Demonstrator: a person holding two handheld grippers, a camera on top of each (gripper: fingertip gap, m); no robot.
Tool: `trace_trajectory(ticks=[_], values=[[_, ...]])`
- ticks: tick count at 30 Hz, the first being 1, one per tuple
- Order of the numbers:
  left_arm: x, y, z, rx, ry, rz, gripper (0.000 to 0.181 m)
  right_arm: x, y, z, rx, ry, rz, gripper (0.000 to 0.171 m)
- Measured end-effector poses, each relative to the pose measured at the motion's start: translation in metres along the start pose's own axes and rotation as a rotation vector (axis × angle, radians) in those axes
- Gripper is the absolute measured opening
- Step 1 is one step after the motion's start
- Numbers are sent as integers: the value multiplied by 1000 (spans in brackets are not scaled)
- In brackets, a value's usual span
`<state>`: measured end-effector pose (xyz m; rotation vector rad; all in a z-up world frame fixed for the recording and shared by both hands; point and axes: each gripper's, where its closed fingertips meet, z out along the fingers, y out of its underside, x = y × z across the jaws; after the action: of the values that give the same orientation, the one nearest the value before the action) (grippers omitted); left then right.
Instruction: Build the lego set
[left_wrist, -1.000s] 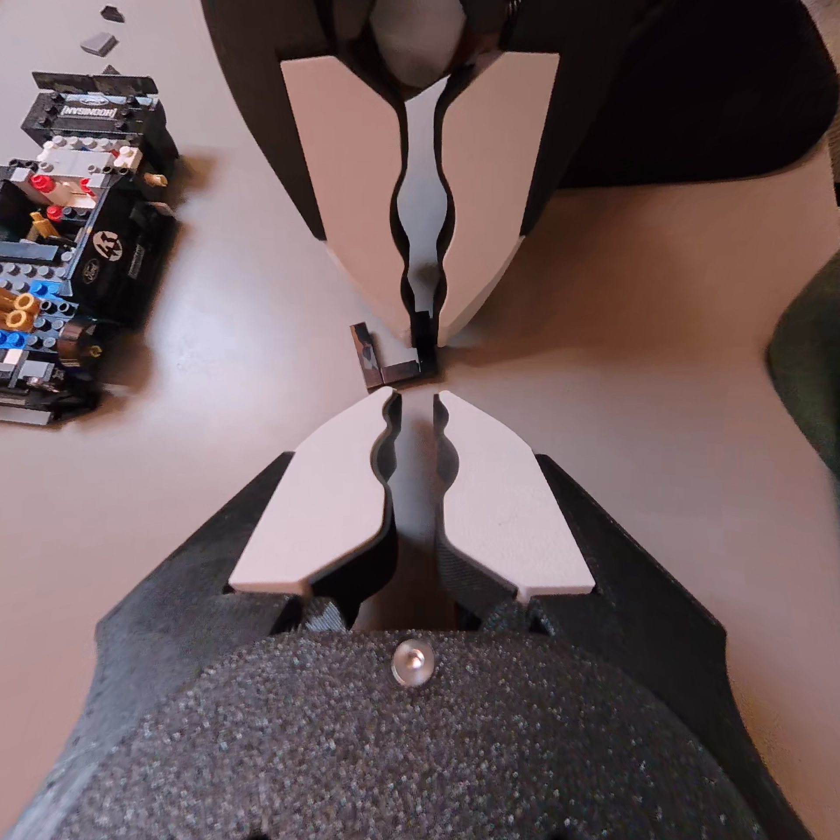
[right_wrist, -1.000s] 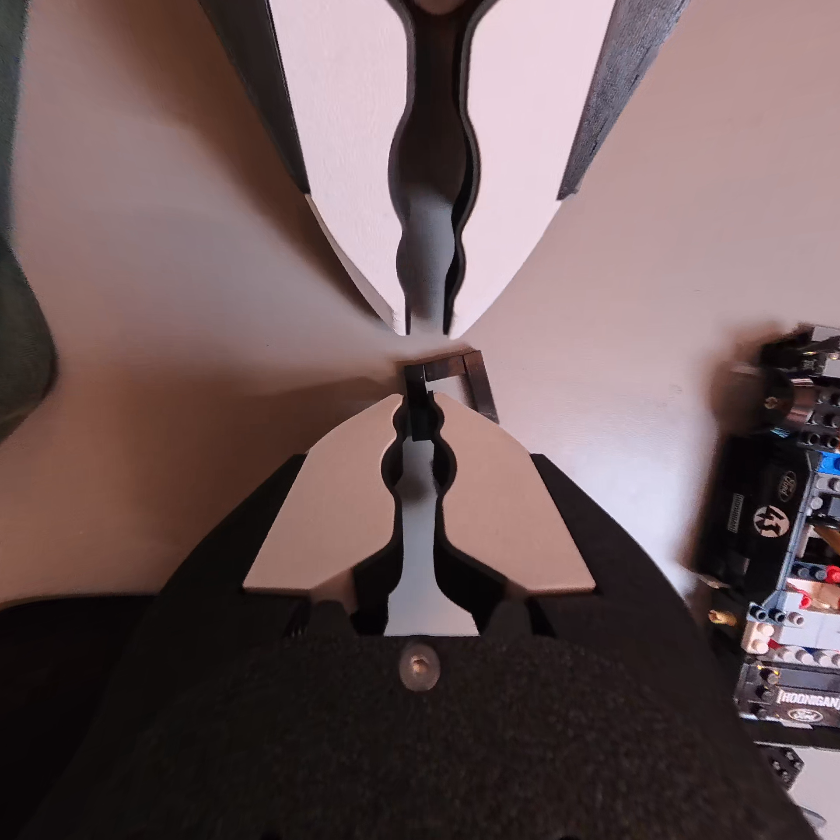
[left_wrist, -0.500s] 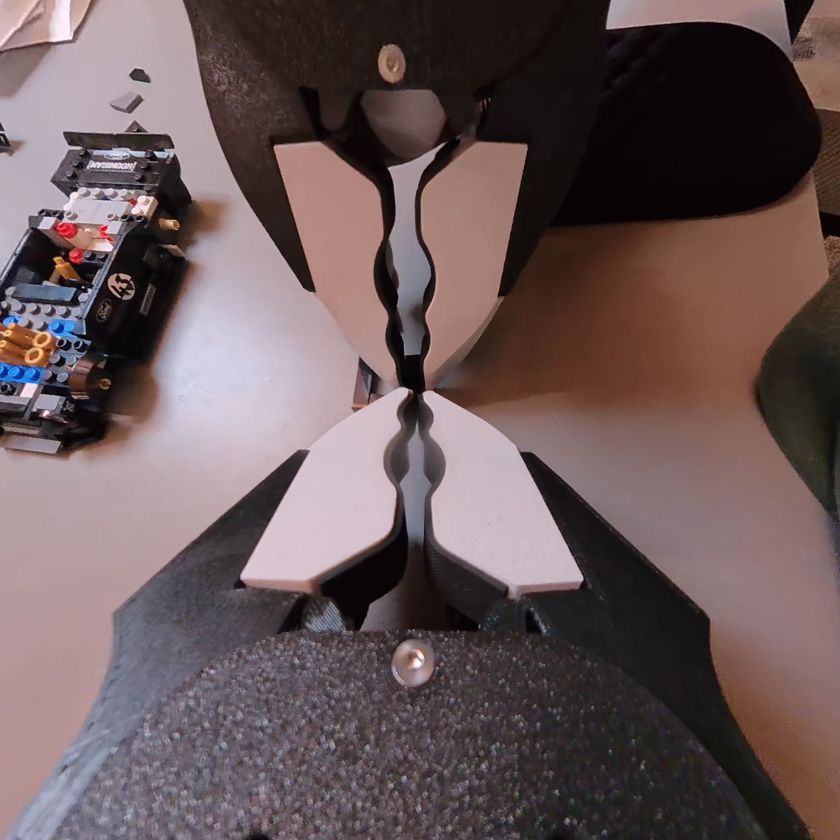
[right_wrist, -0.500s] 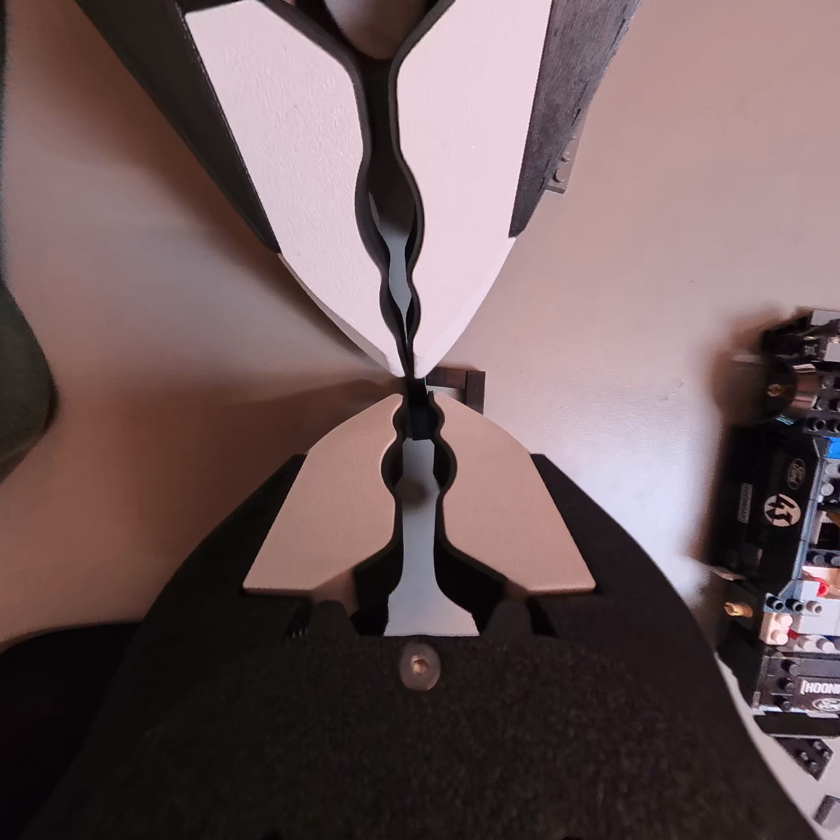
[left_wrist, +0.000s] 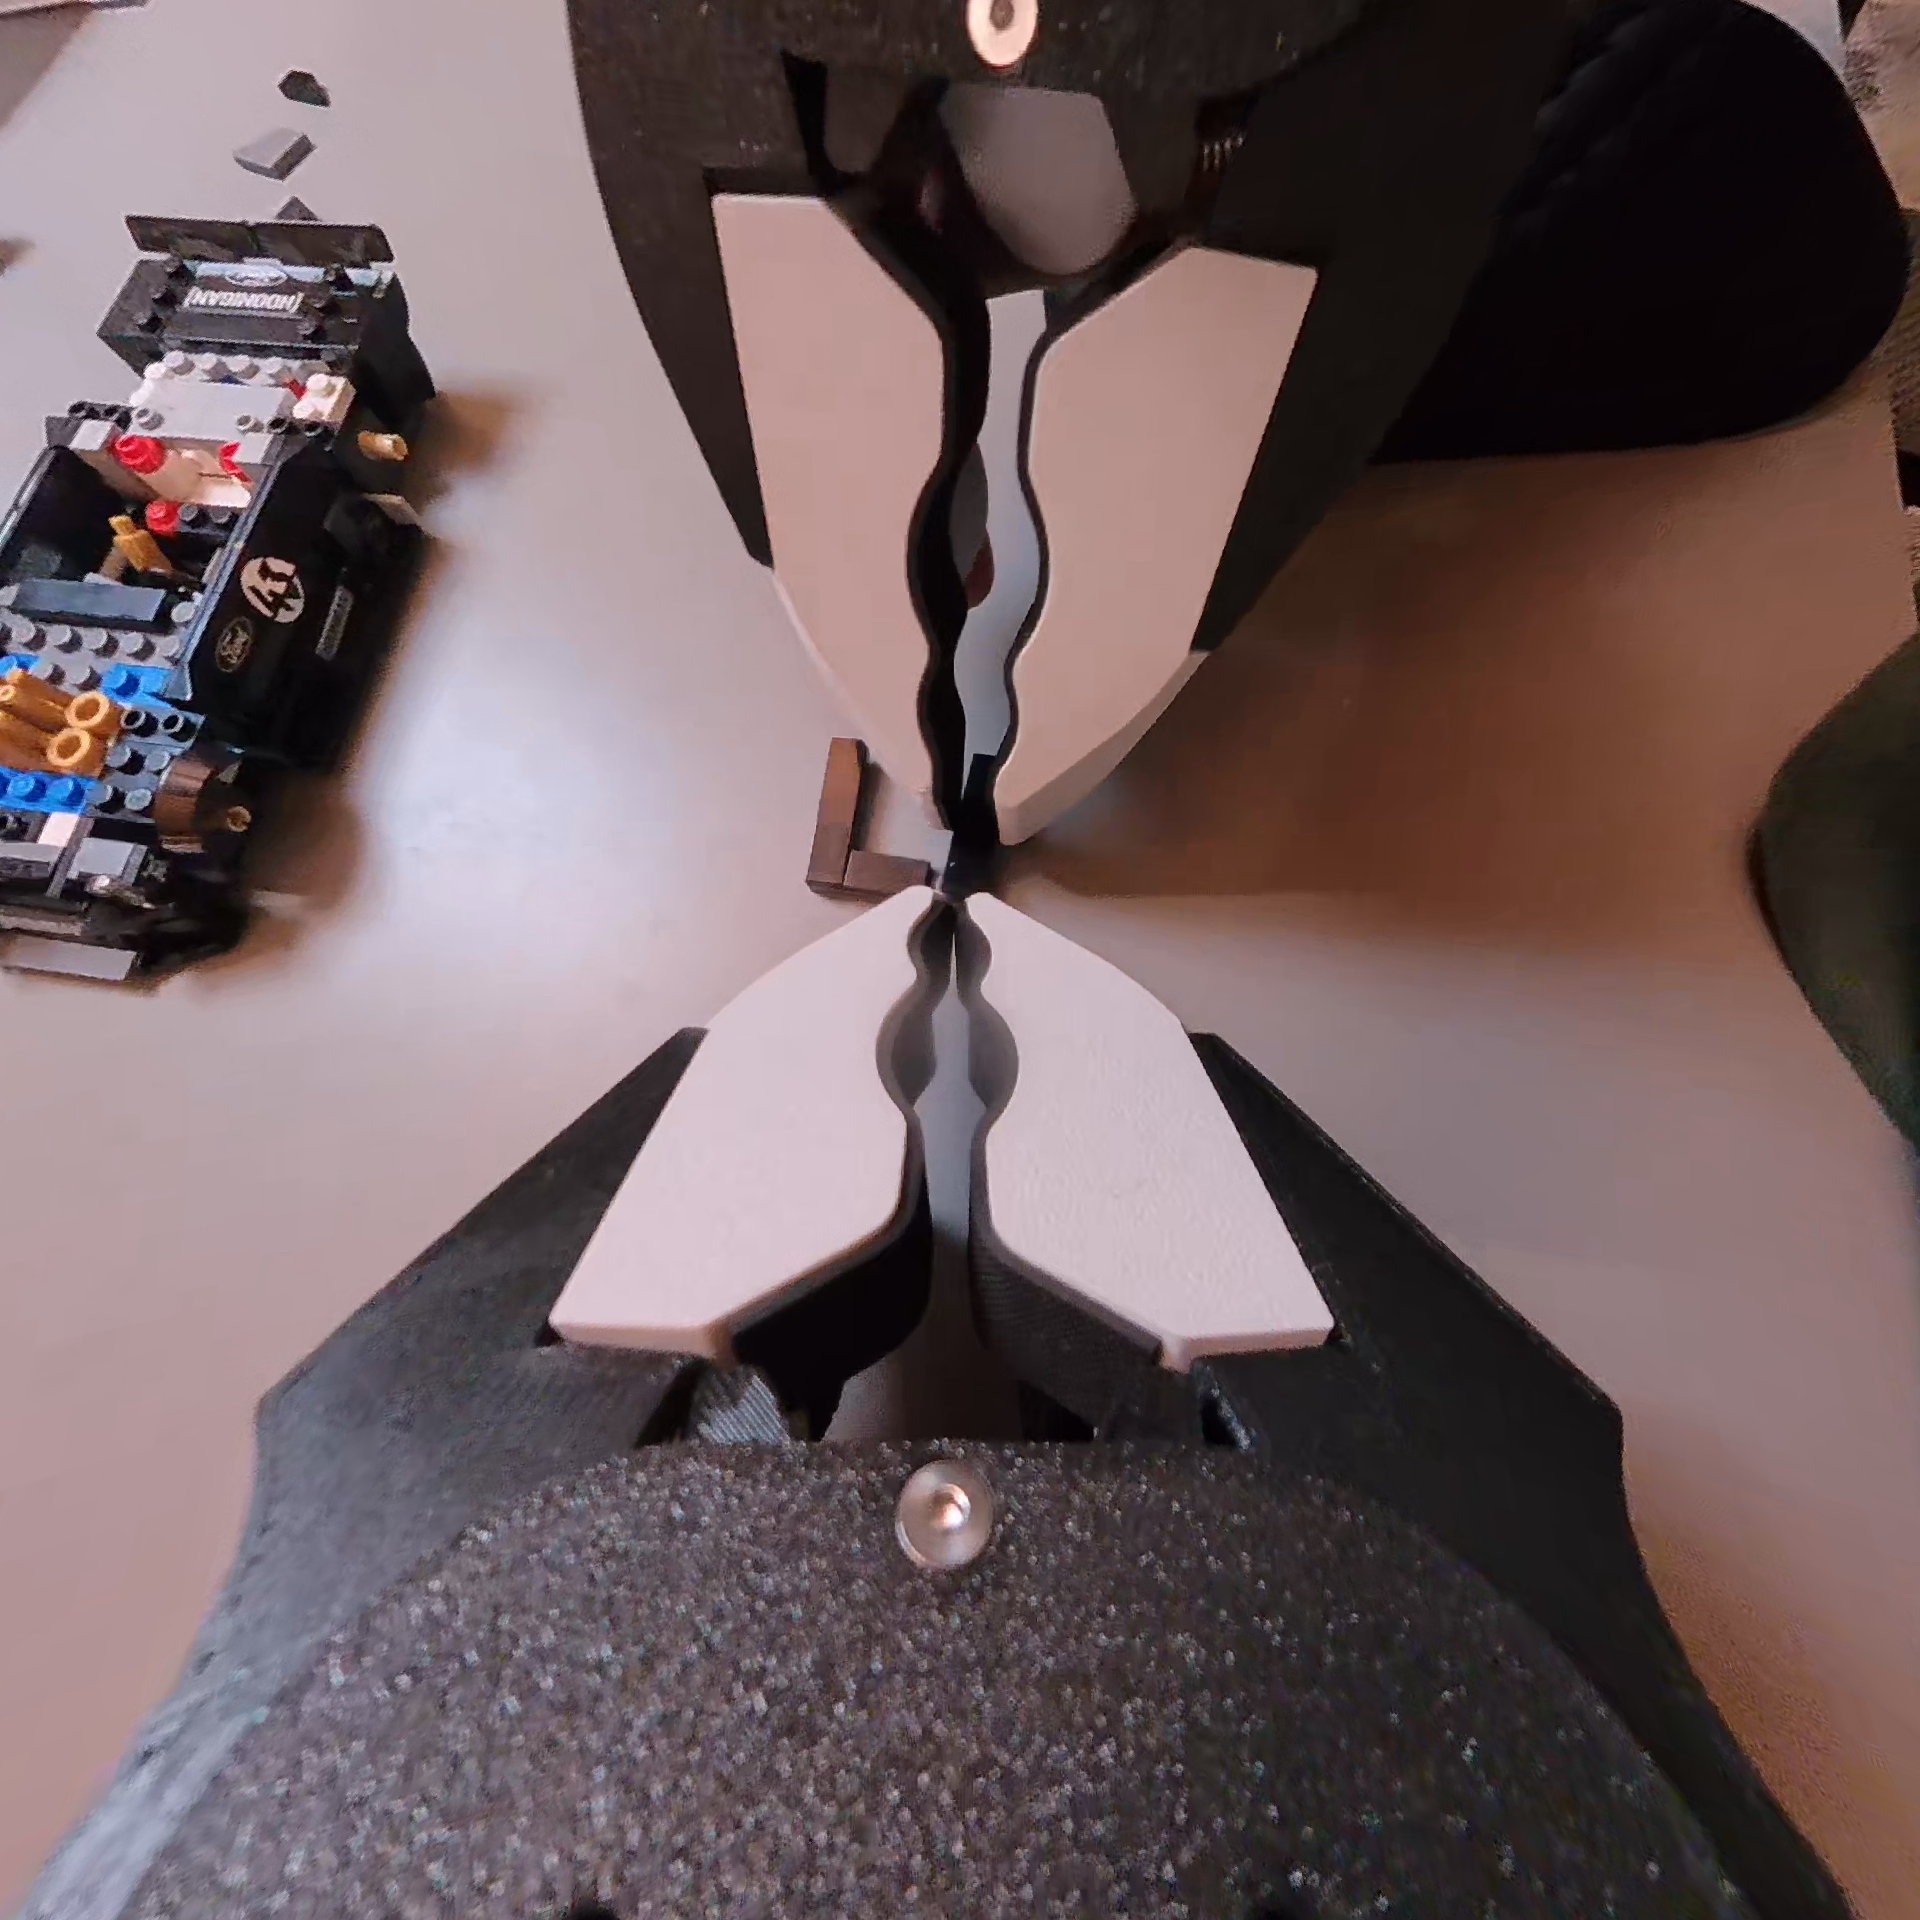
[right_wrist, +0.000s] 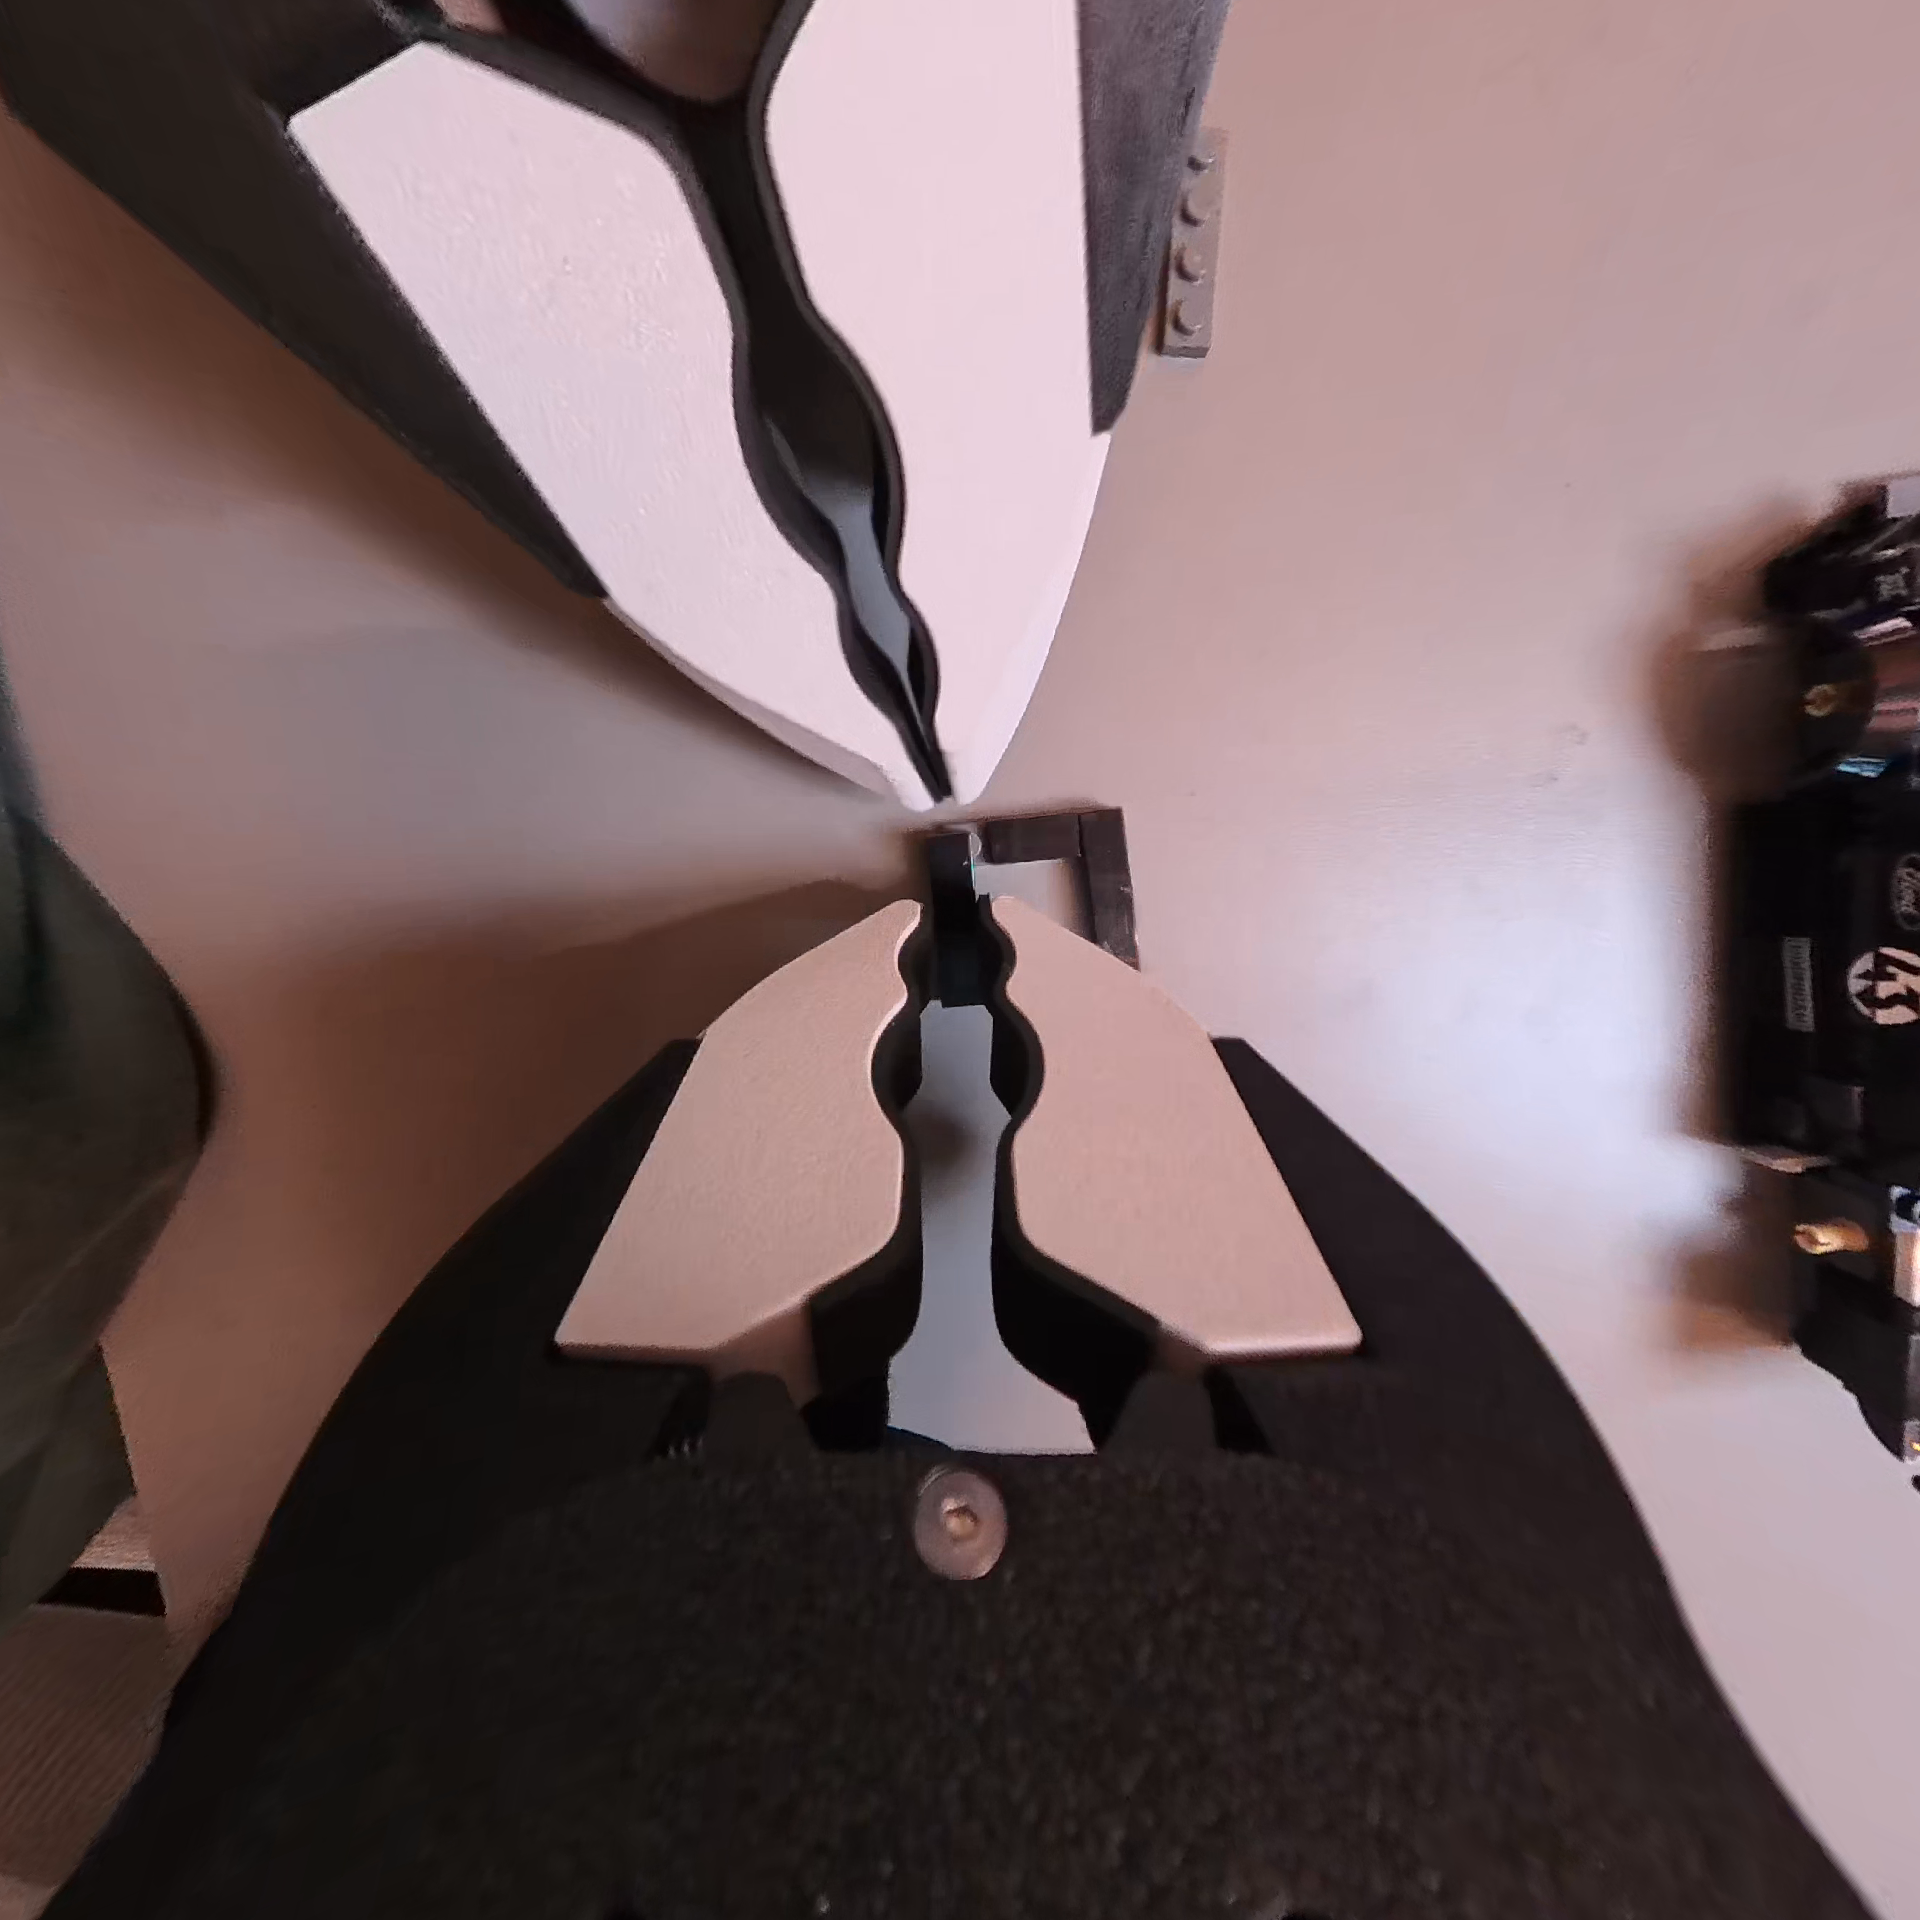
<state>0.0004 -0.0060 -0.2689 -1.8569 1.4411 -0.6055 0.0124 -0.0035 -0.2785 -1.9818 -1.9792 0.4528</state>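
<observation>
Partly built lego car (left_wrist: 177, 582): far left of the left wrist view, lying lengthwise on the tan table (left_wrist: 520, 1039); black body, grey studded plates, blue bricks, gold cylinders, red studs; well apart from both grippers; in the right wrist view it shows blurred at the right edge (right_wrist: 1829, 997).

Loose small pieces: a dark slope (left_wrist: 303, 88) and a grey slope (left_wrist: 275, 153) on the table beyond the car's far end; a grey studded plate (right_wrist: 1195, 260) partly hidden behind the left gripper's body in the right wrist view.

L-shaped black lego piece (left_wrist: 847, 836): flat-looking angle of two thin arms, just left of the point where the two grippers meet; one arm runs toward the tips, the other away along the table; in the right wrist view (right_wrist: 1081, 862) it sits just right of the tips.

Small black lego piece (right_wrist: 956, 914): narrow, upright between the right gripper's pads, its top end projecting past them and touching the inner end of the L-shaped piece.

Left gripper (left_wrist: 954, 906): enters from the bottom of its own view; white fingers drawn almost together at the tips, pinched shut with nothing clearly between them; tips right against the small black piece, contact not certain.

Right gripper (right_wrist: 956, 914): opposite, tip to tip with the left; clamped on the small black piece.
</observation>
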Motion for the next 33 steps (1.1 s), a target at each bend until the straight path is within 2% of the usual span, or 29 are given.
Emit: trace_trajectory(ticks=[17, 33], values=[[-3, 7, 1, -36, -10, -53, 0, 1, -4, 0, -14, 17, 113, 7], [-1, -1, 1, -2, -14, -49, 0, 2, -3, 2, -38, 35, 121, 8]])
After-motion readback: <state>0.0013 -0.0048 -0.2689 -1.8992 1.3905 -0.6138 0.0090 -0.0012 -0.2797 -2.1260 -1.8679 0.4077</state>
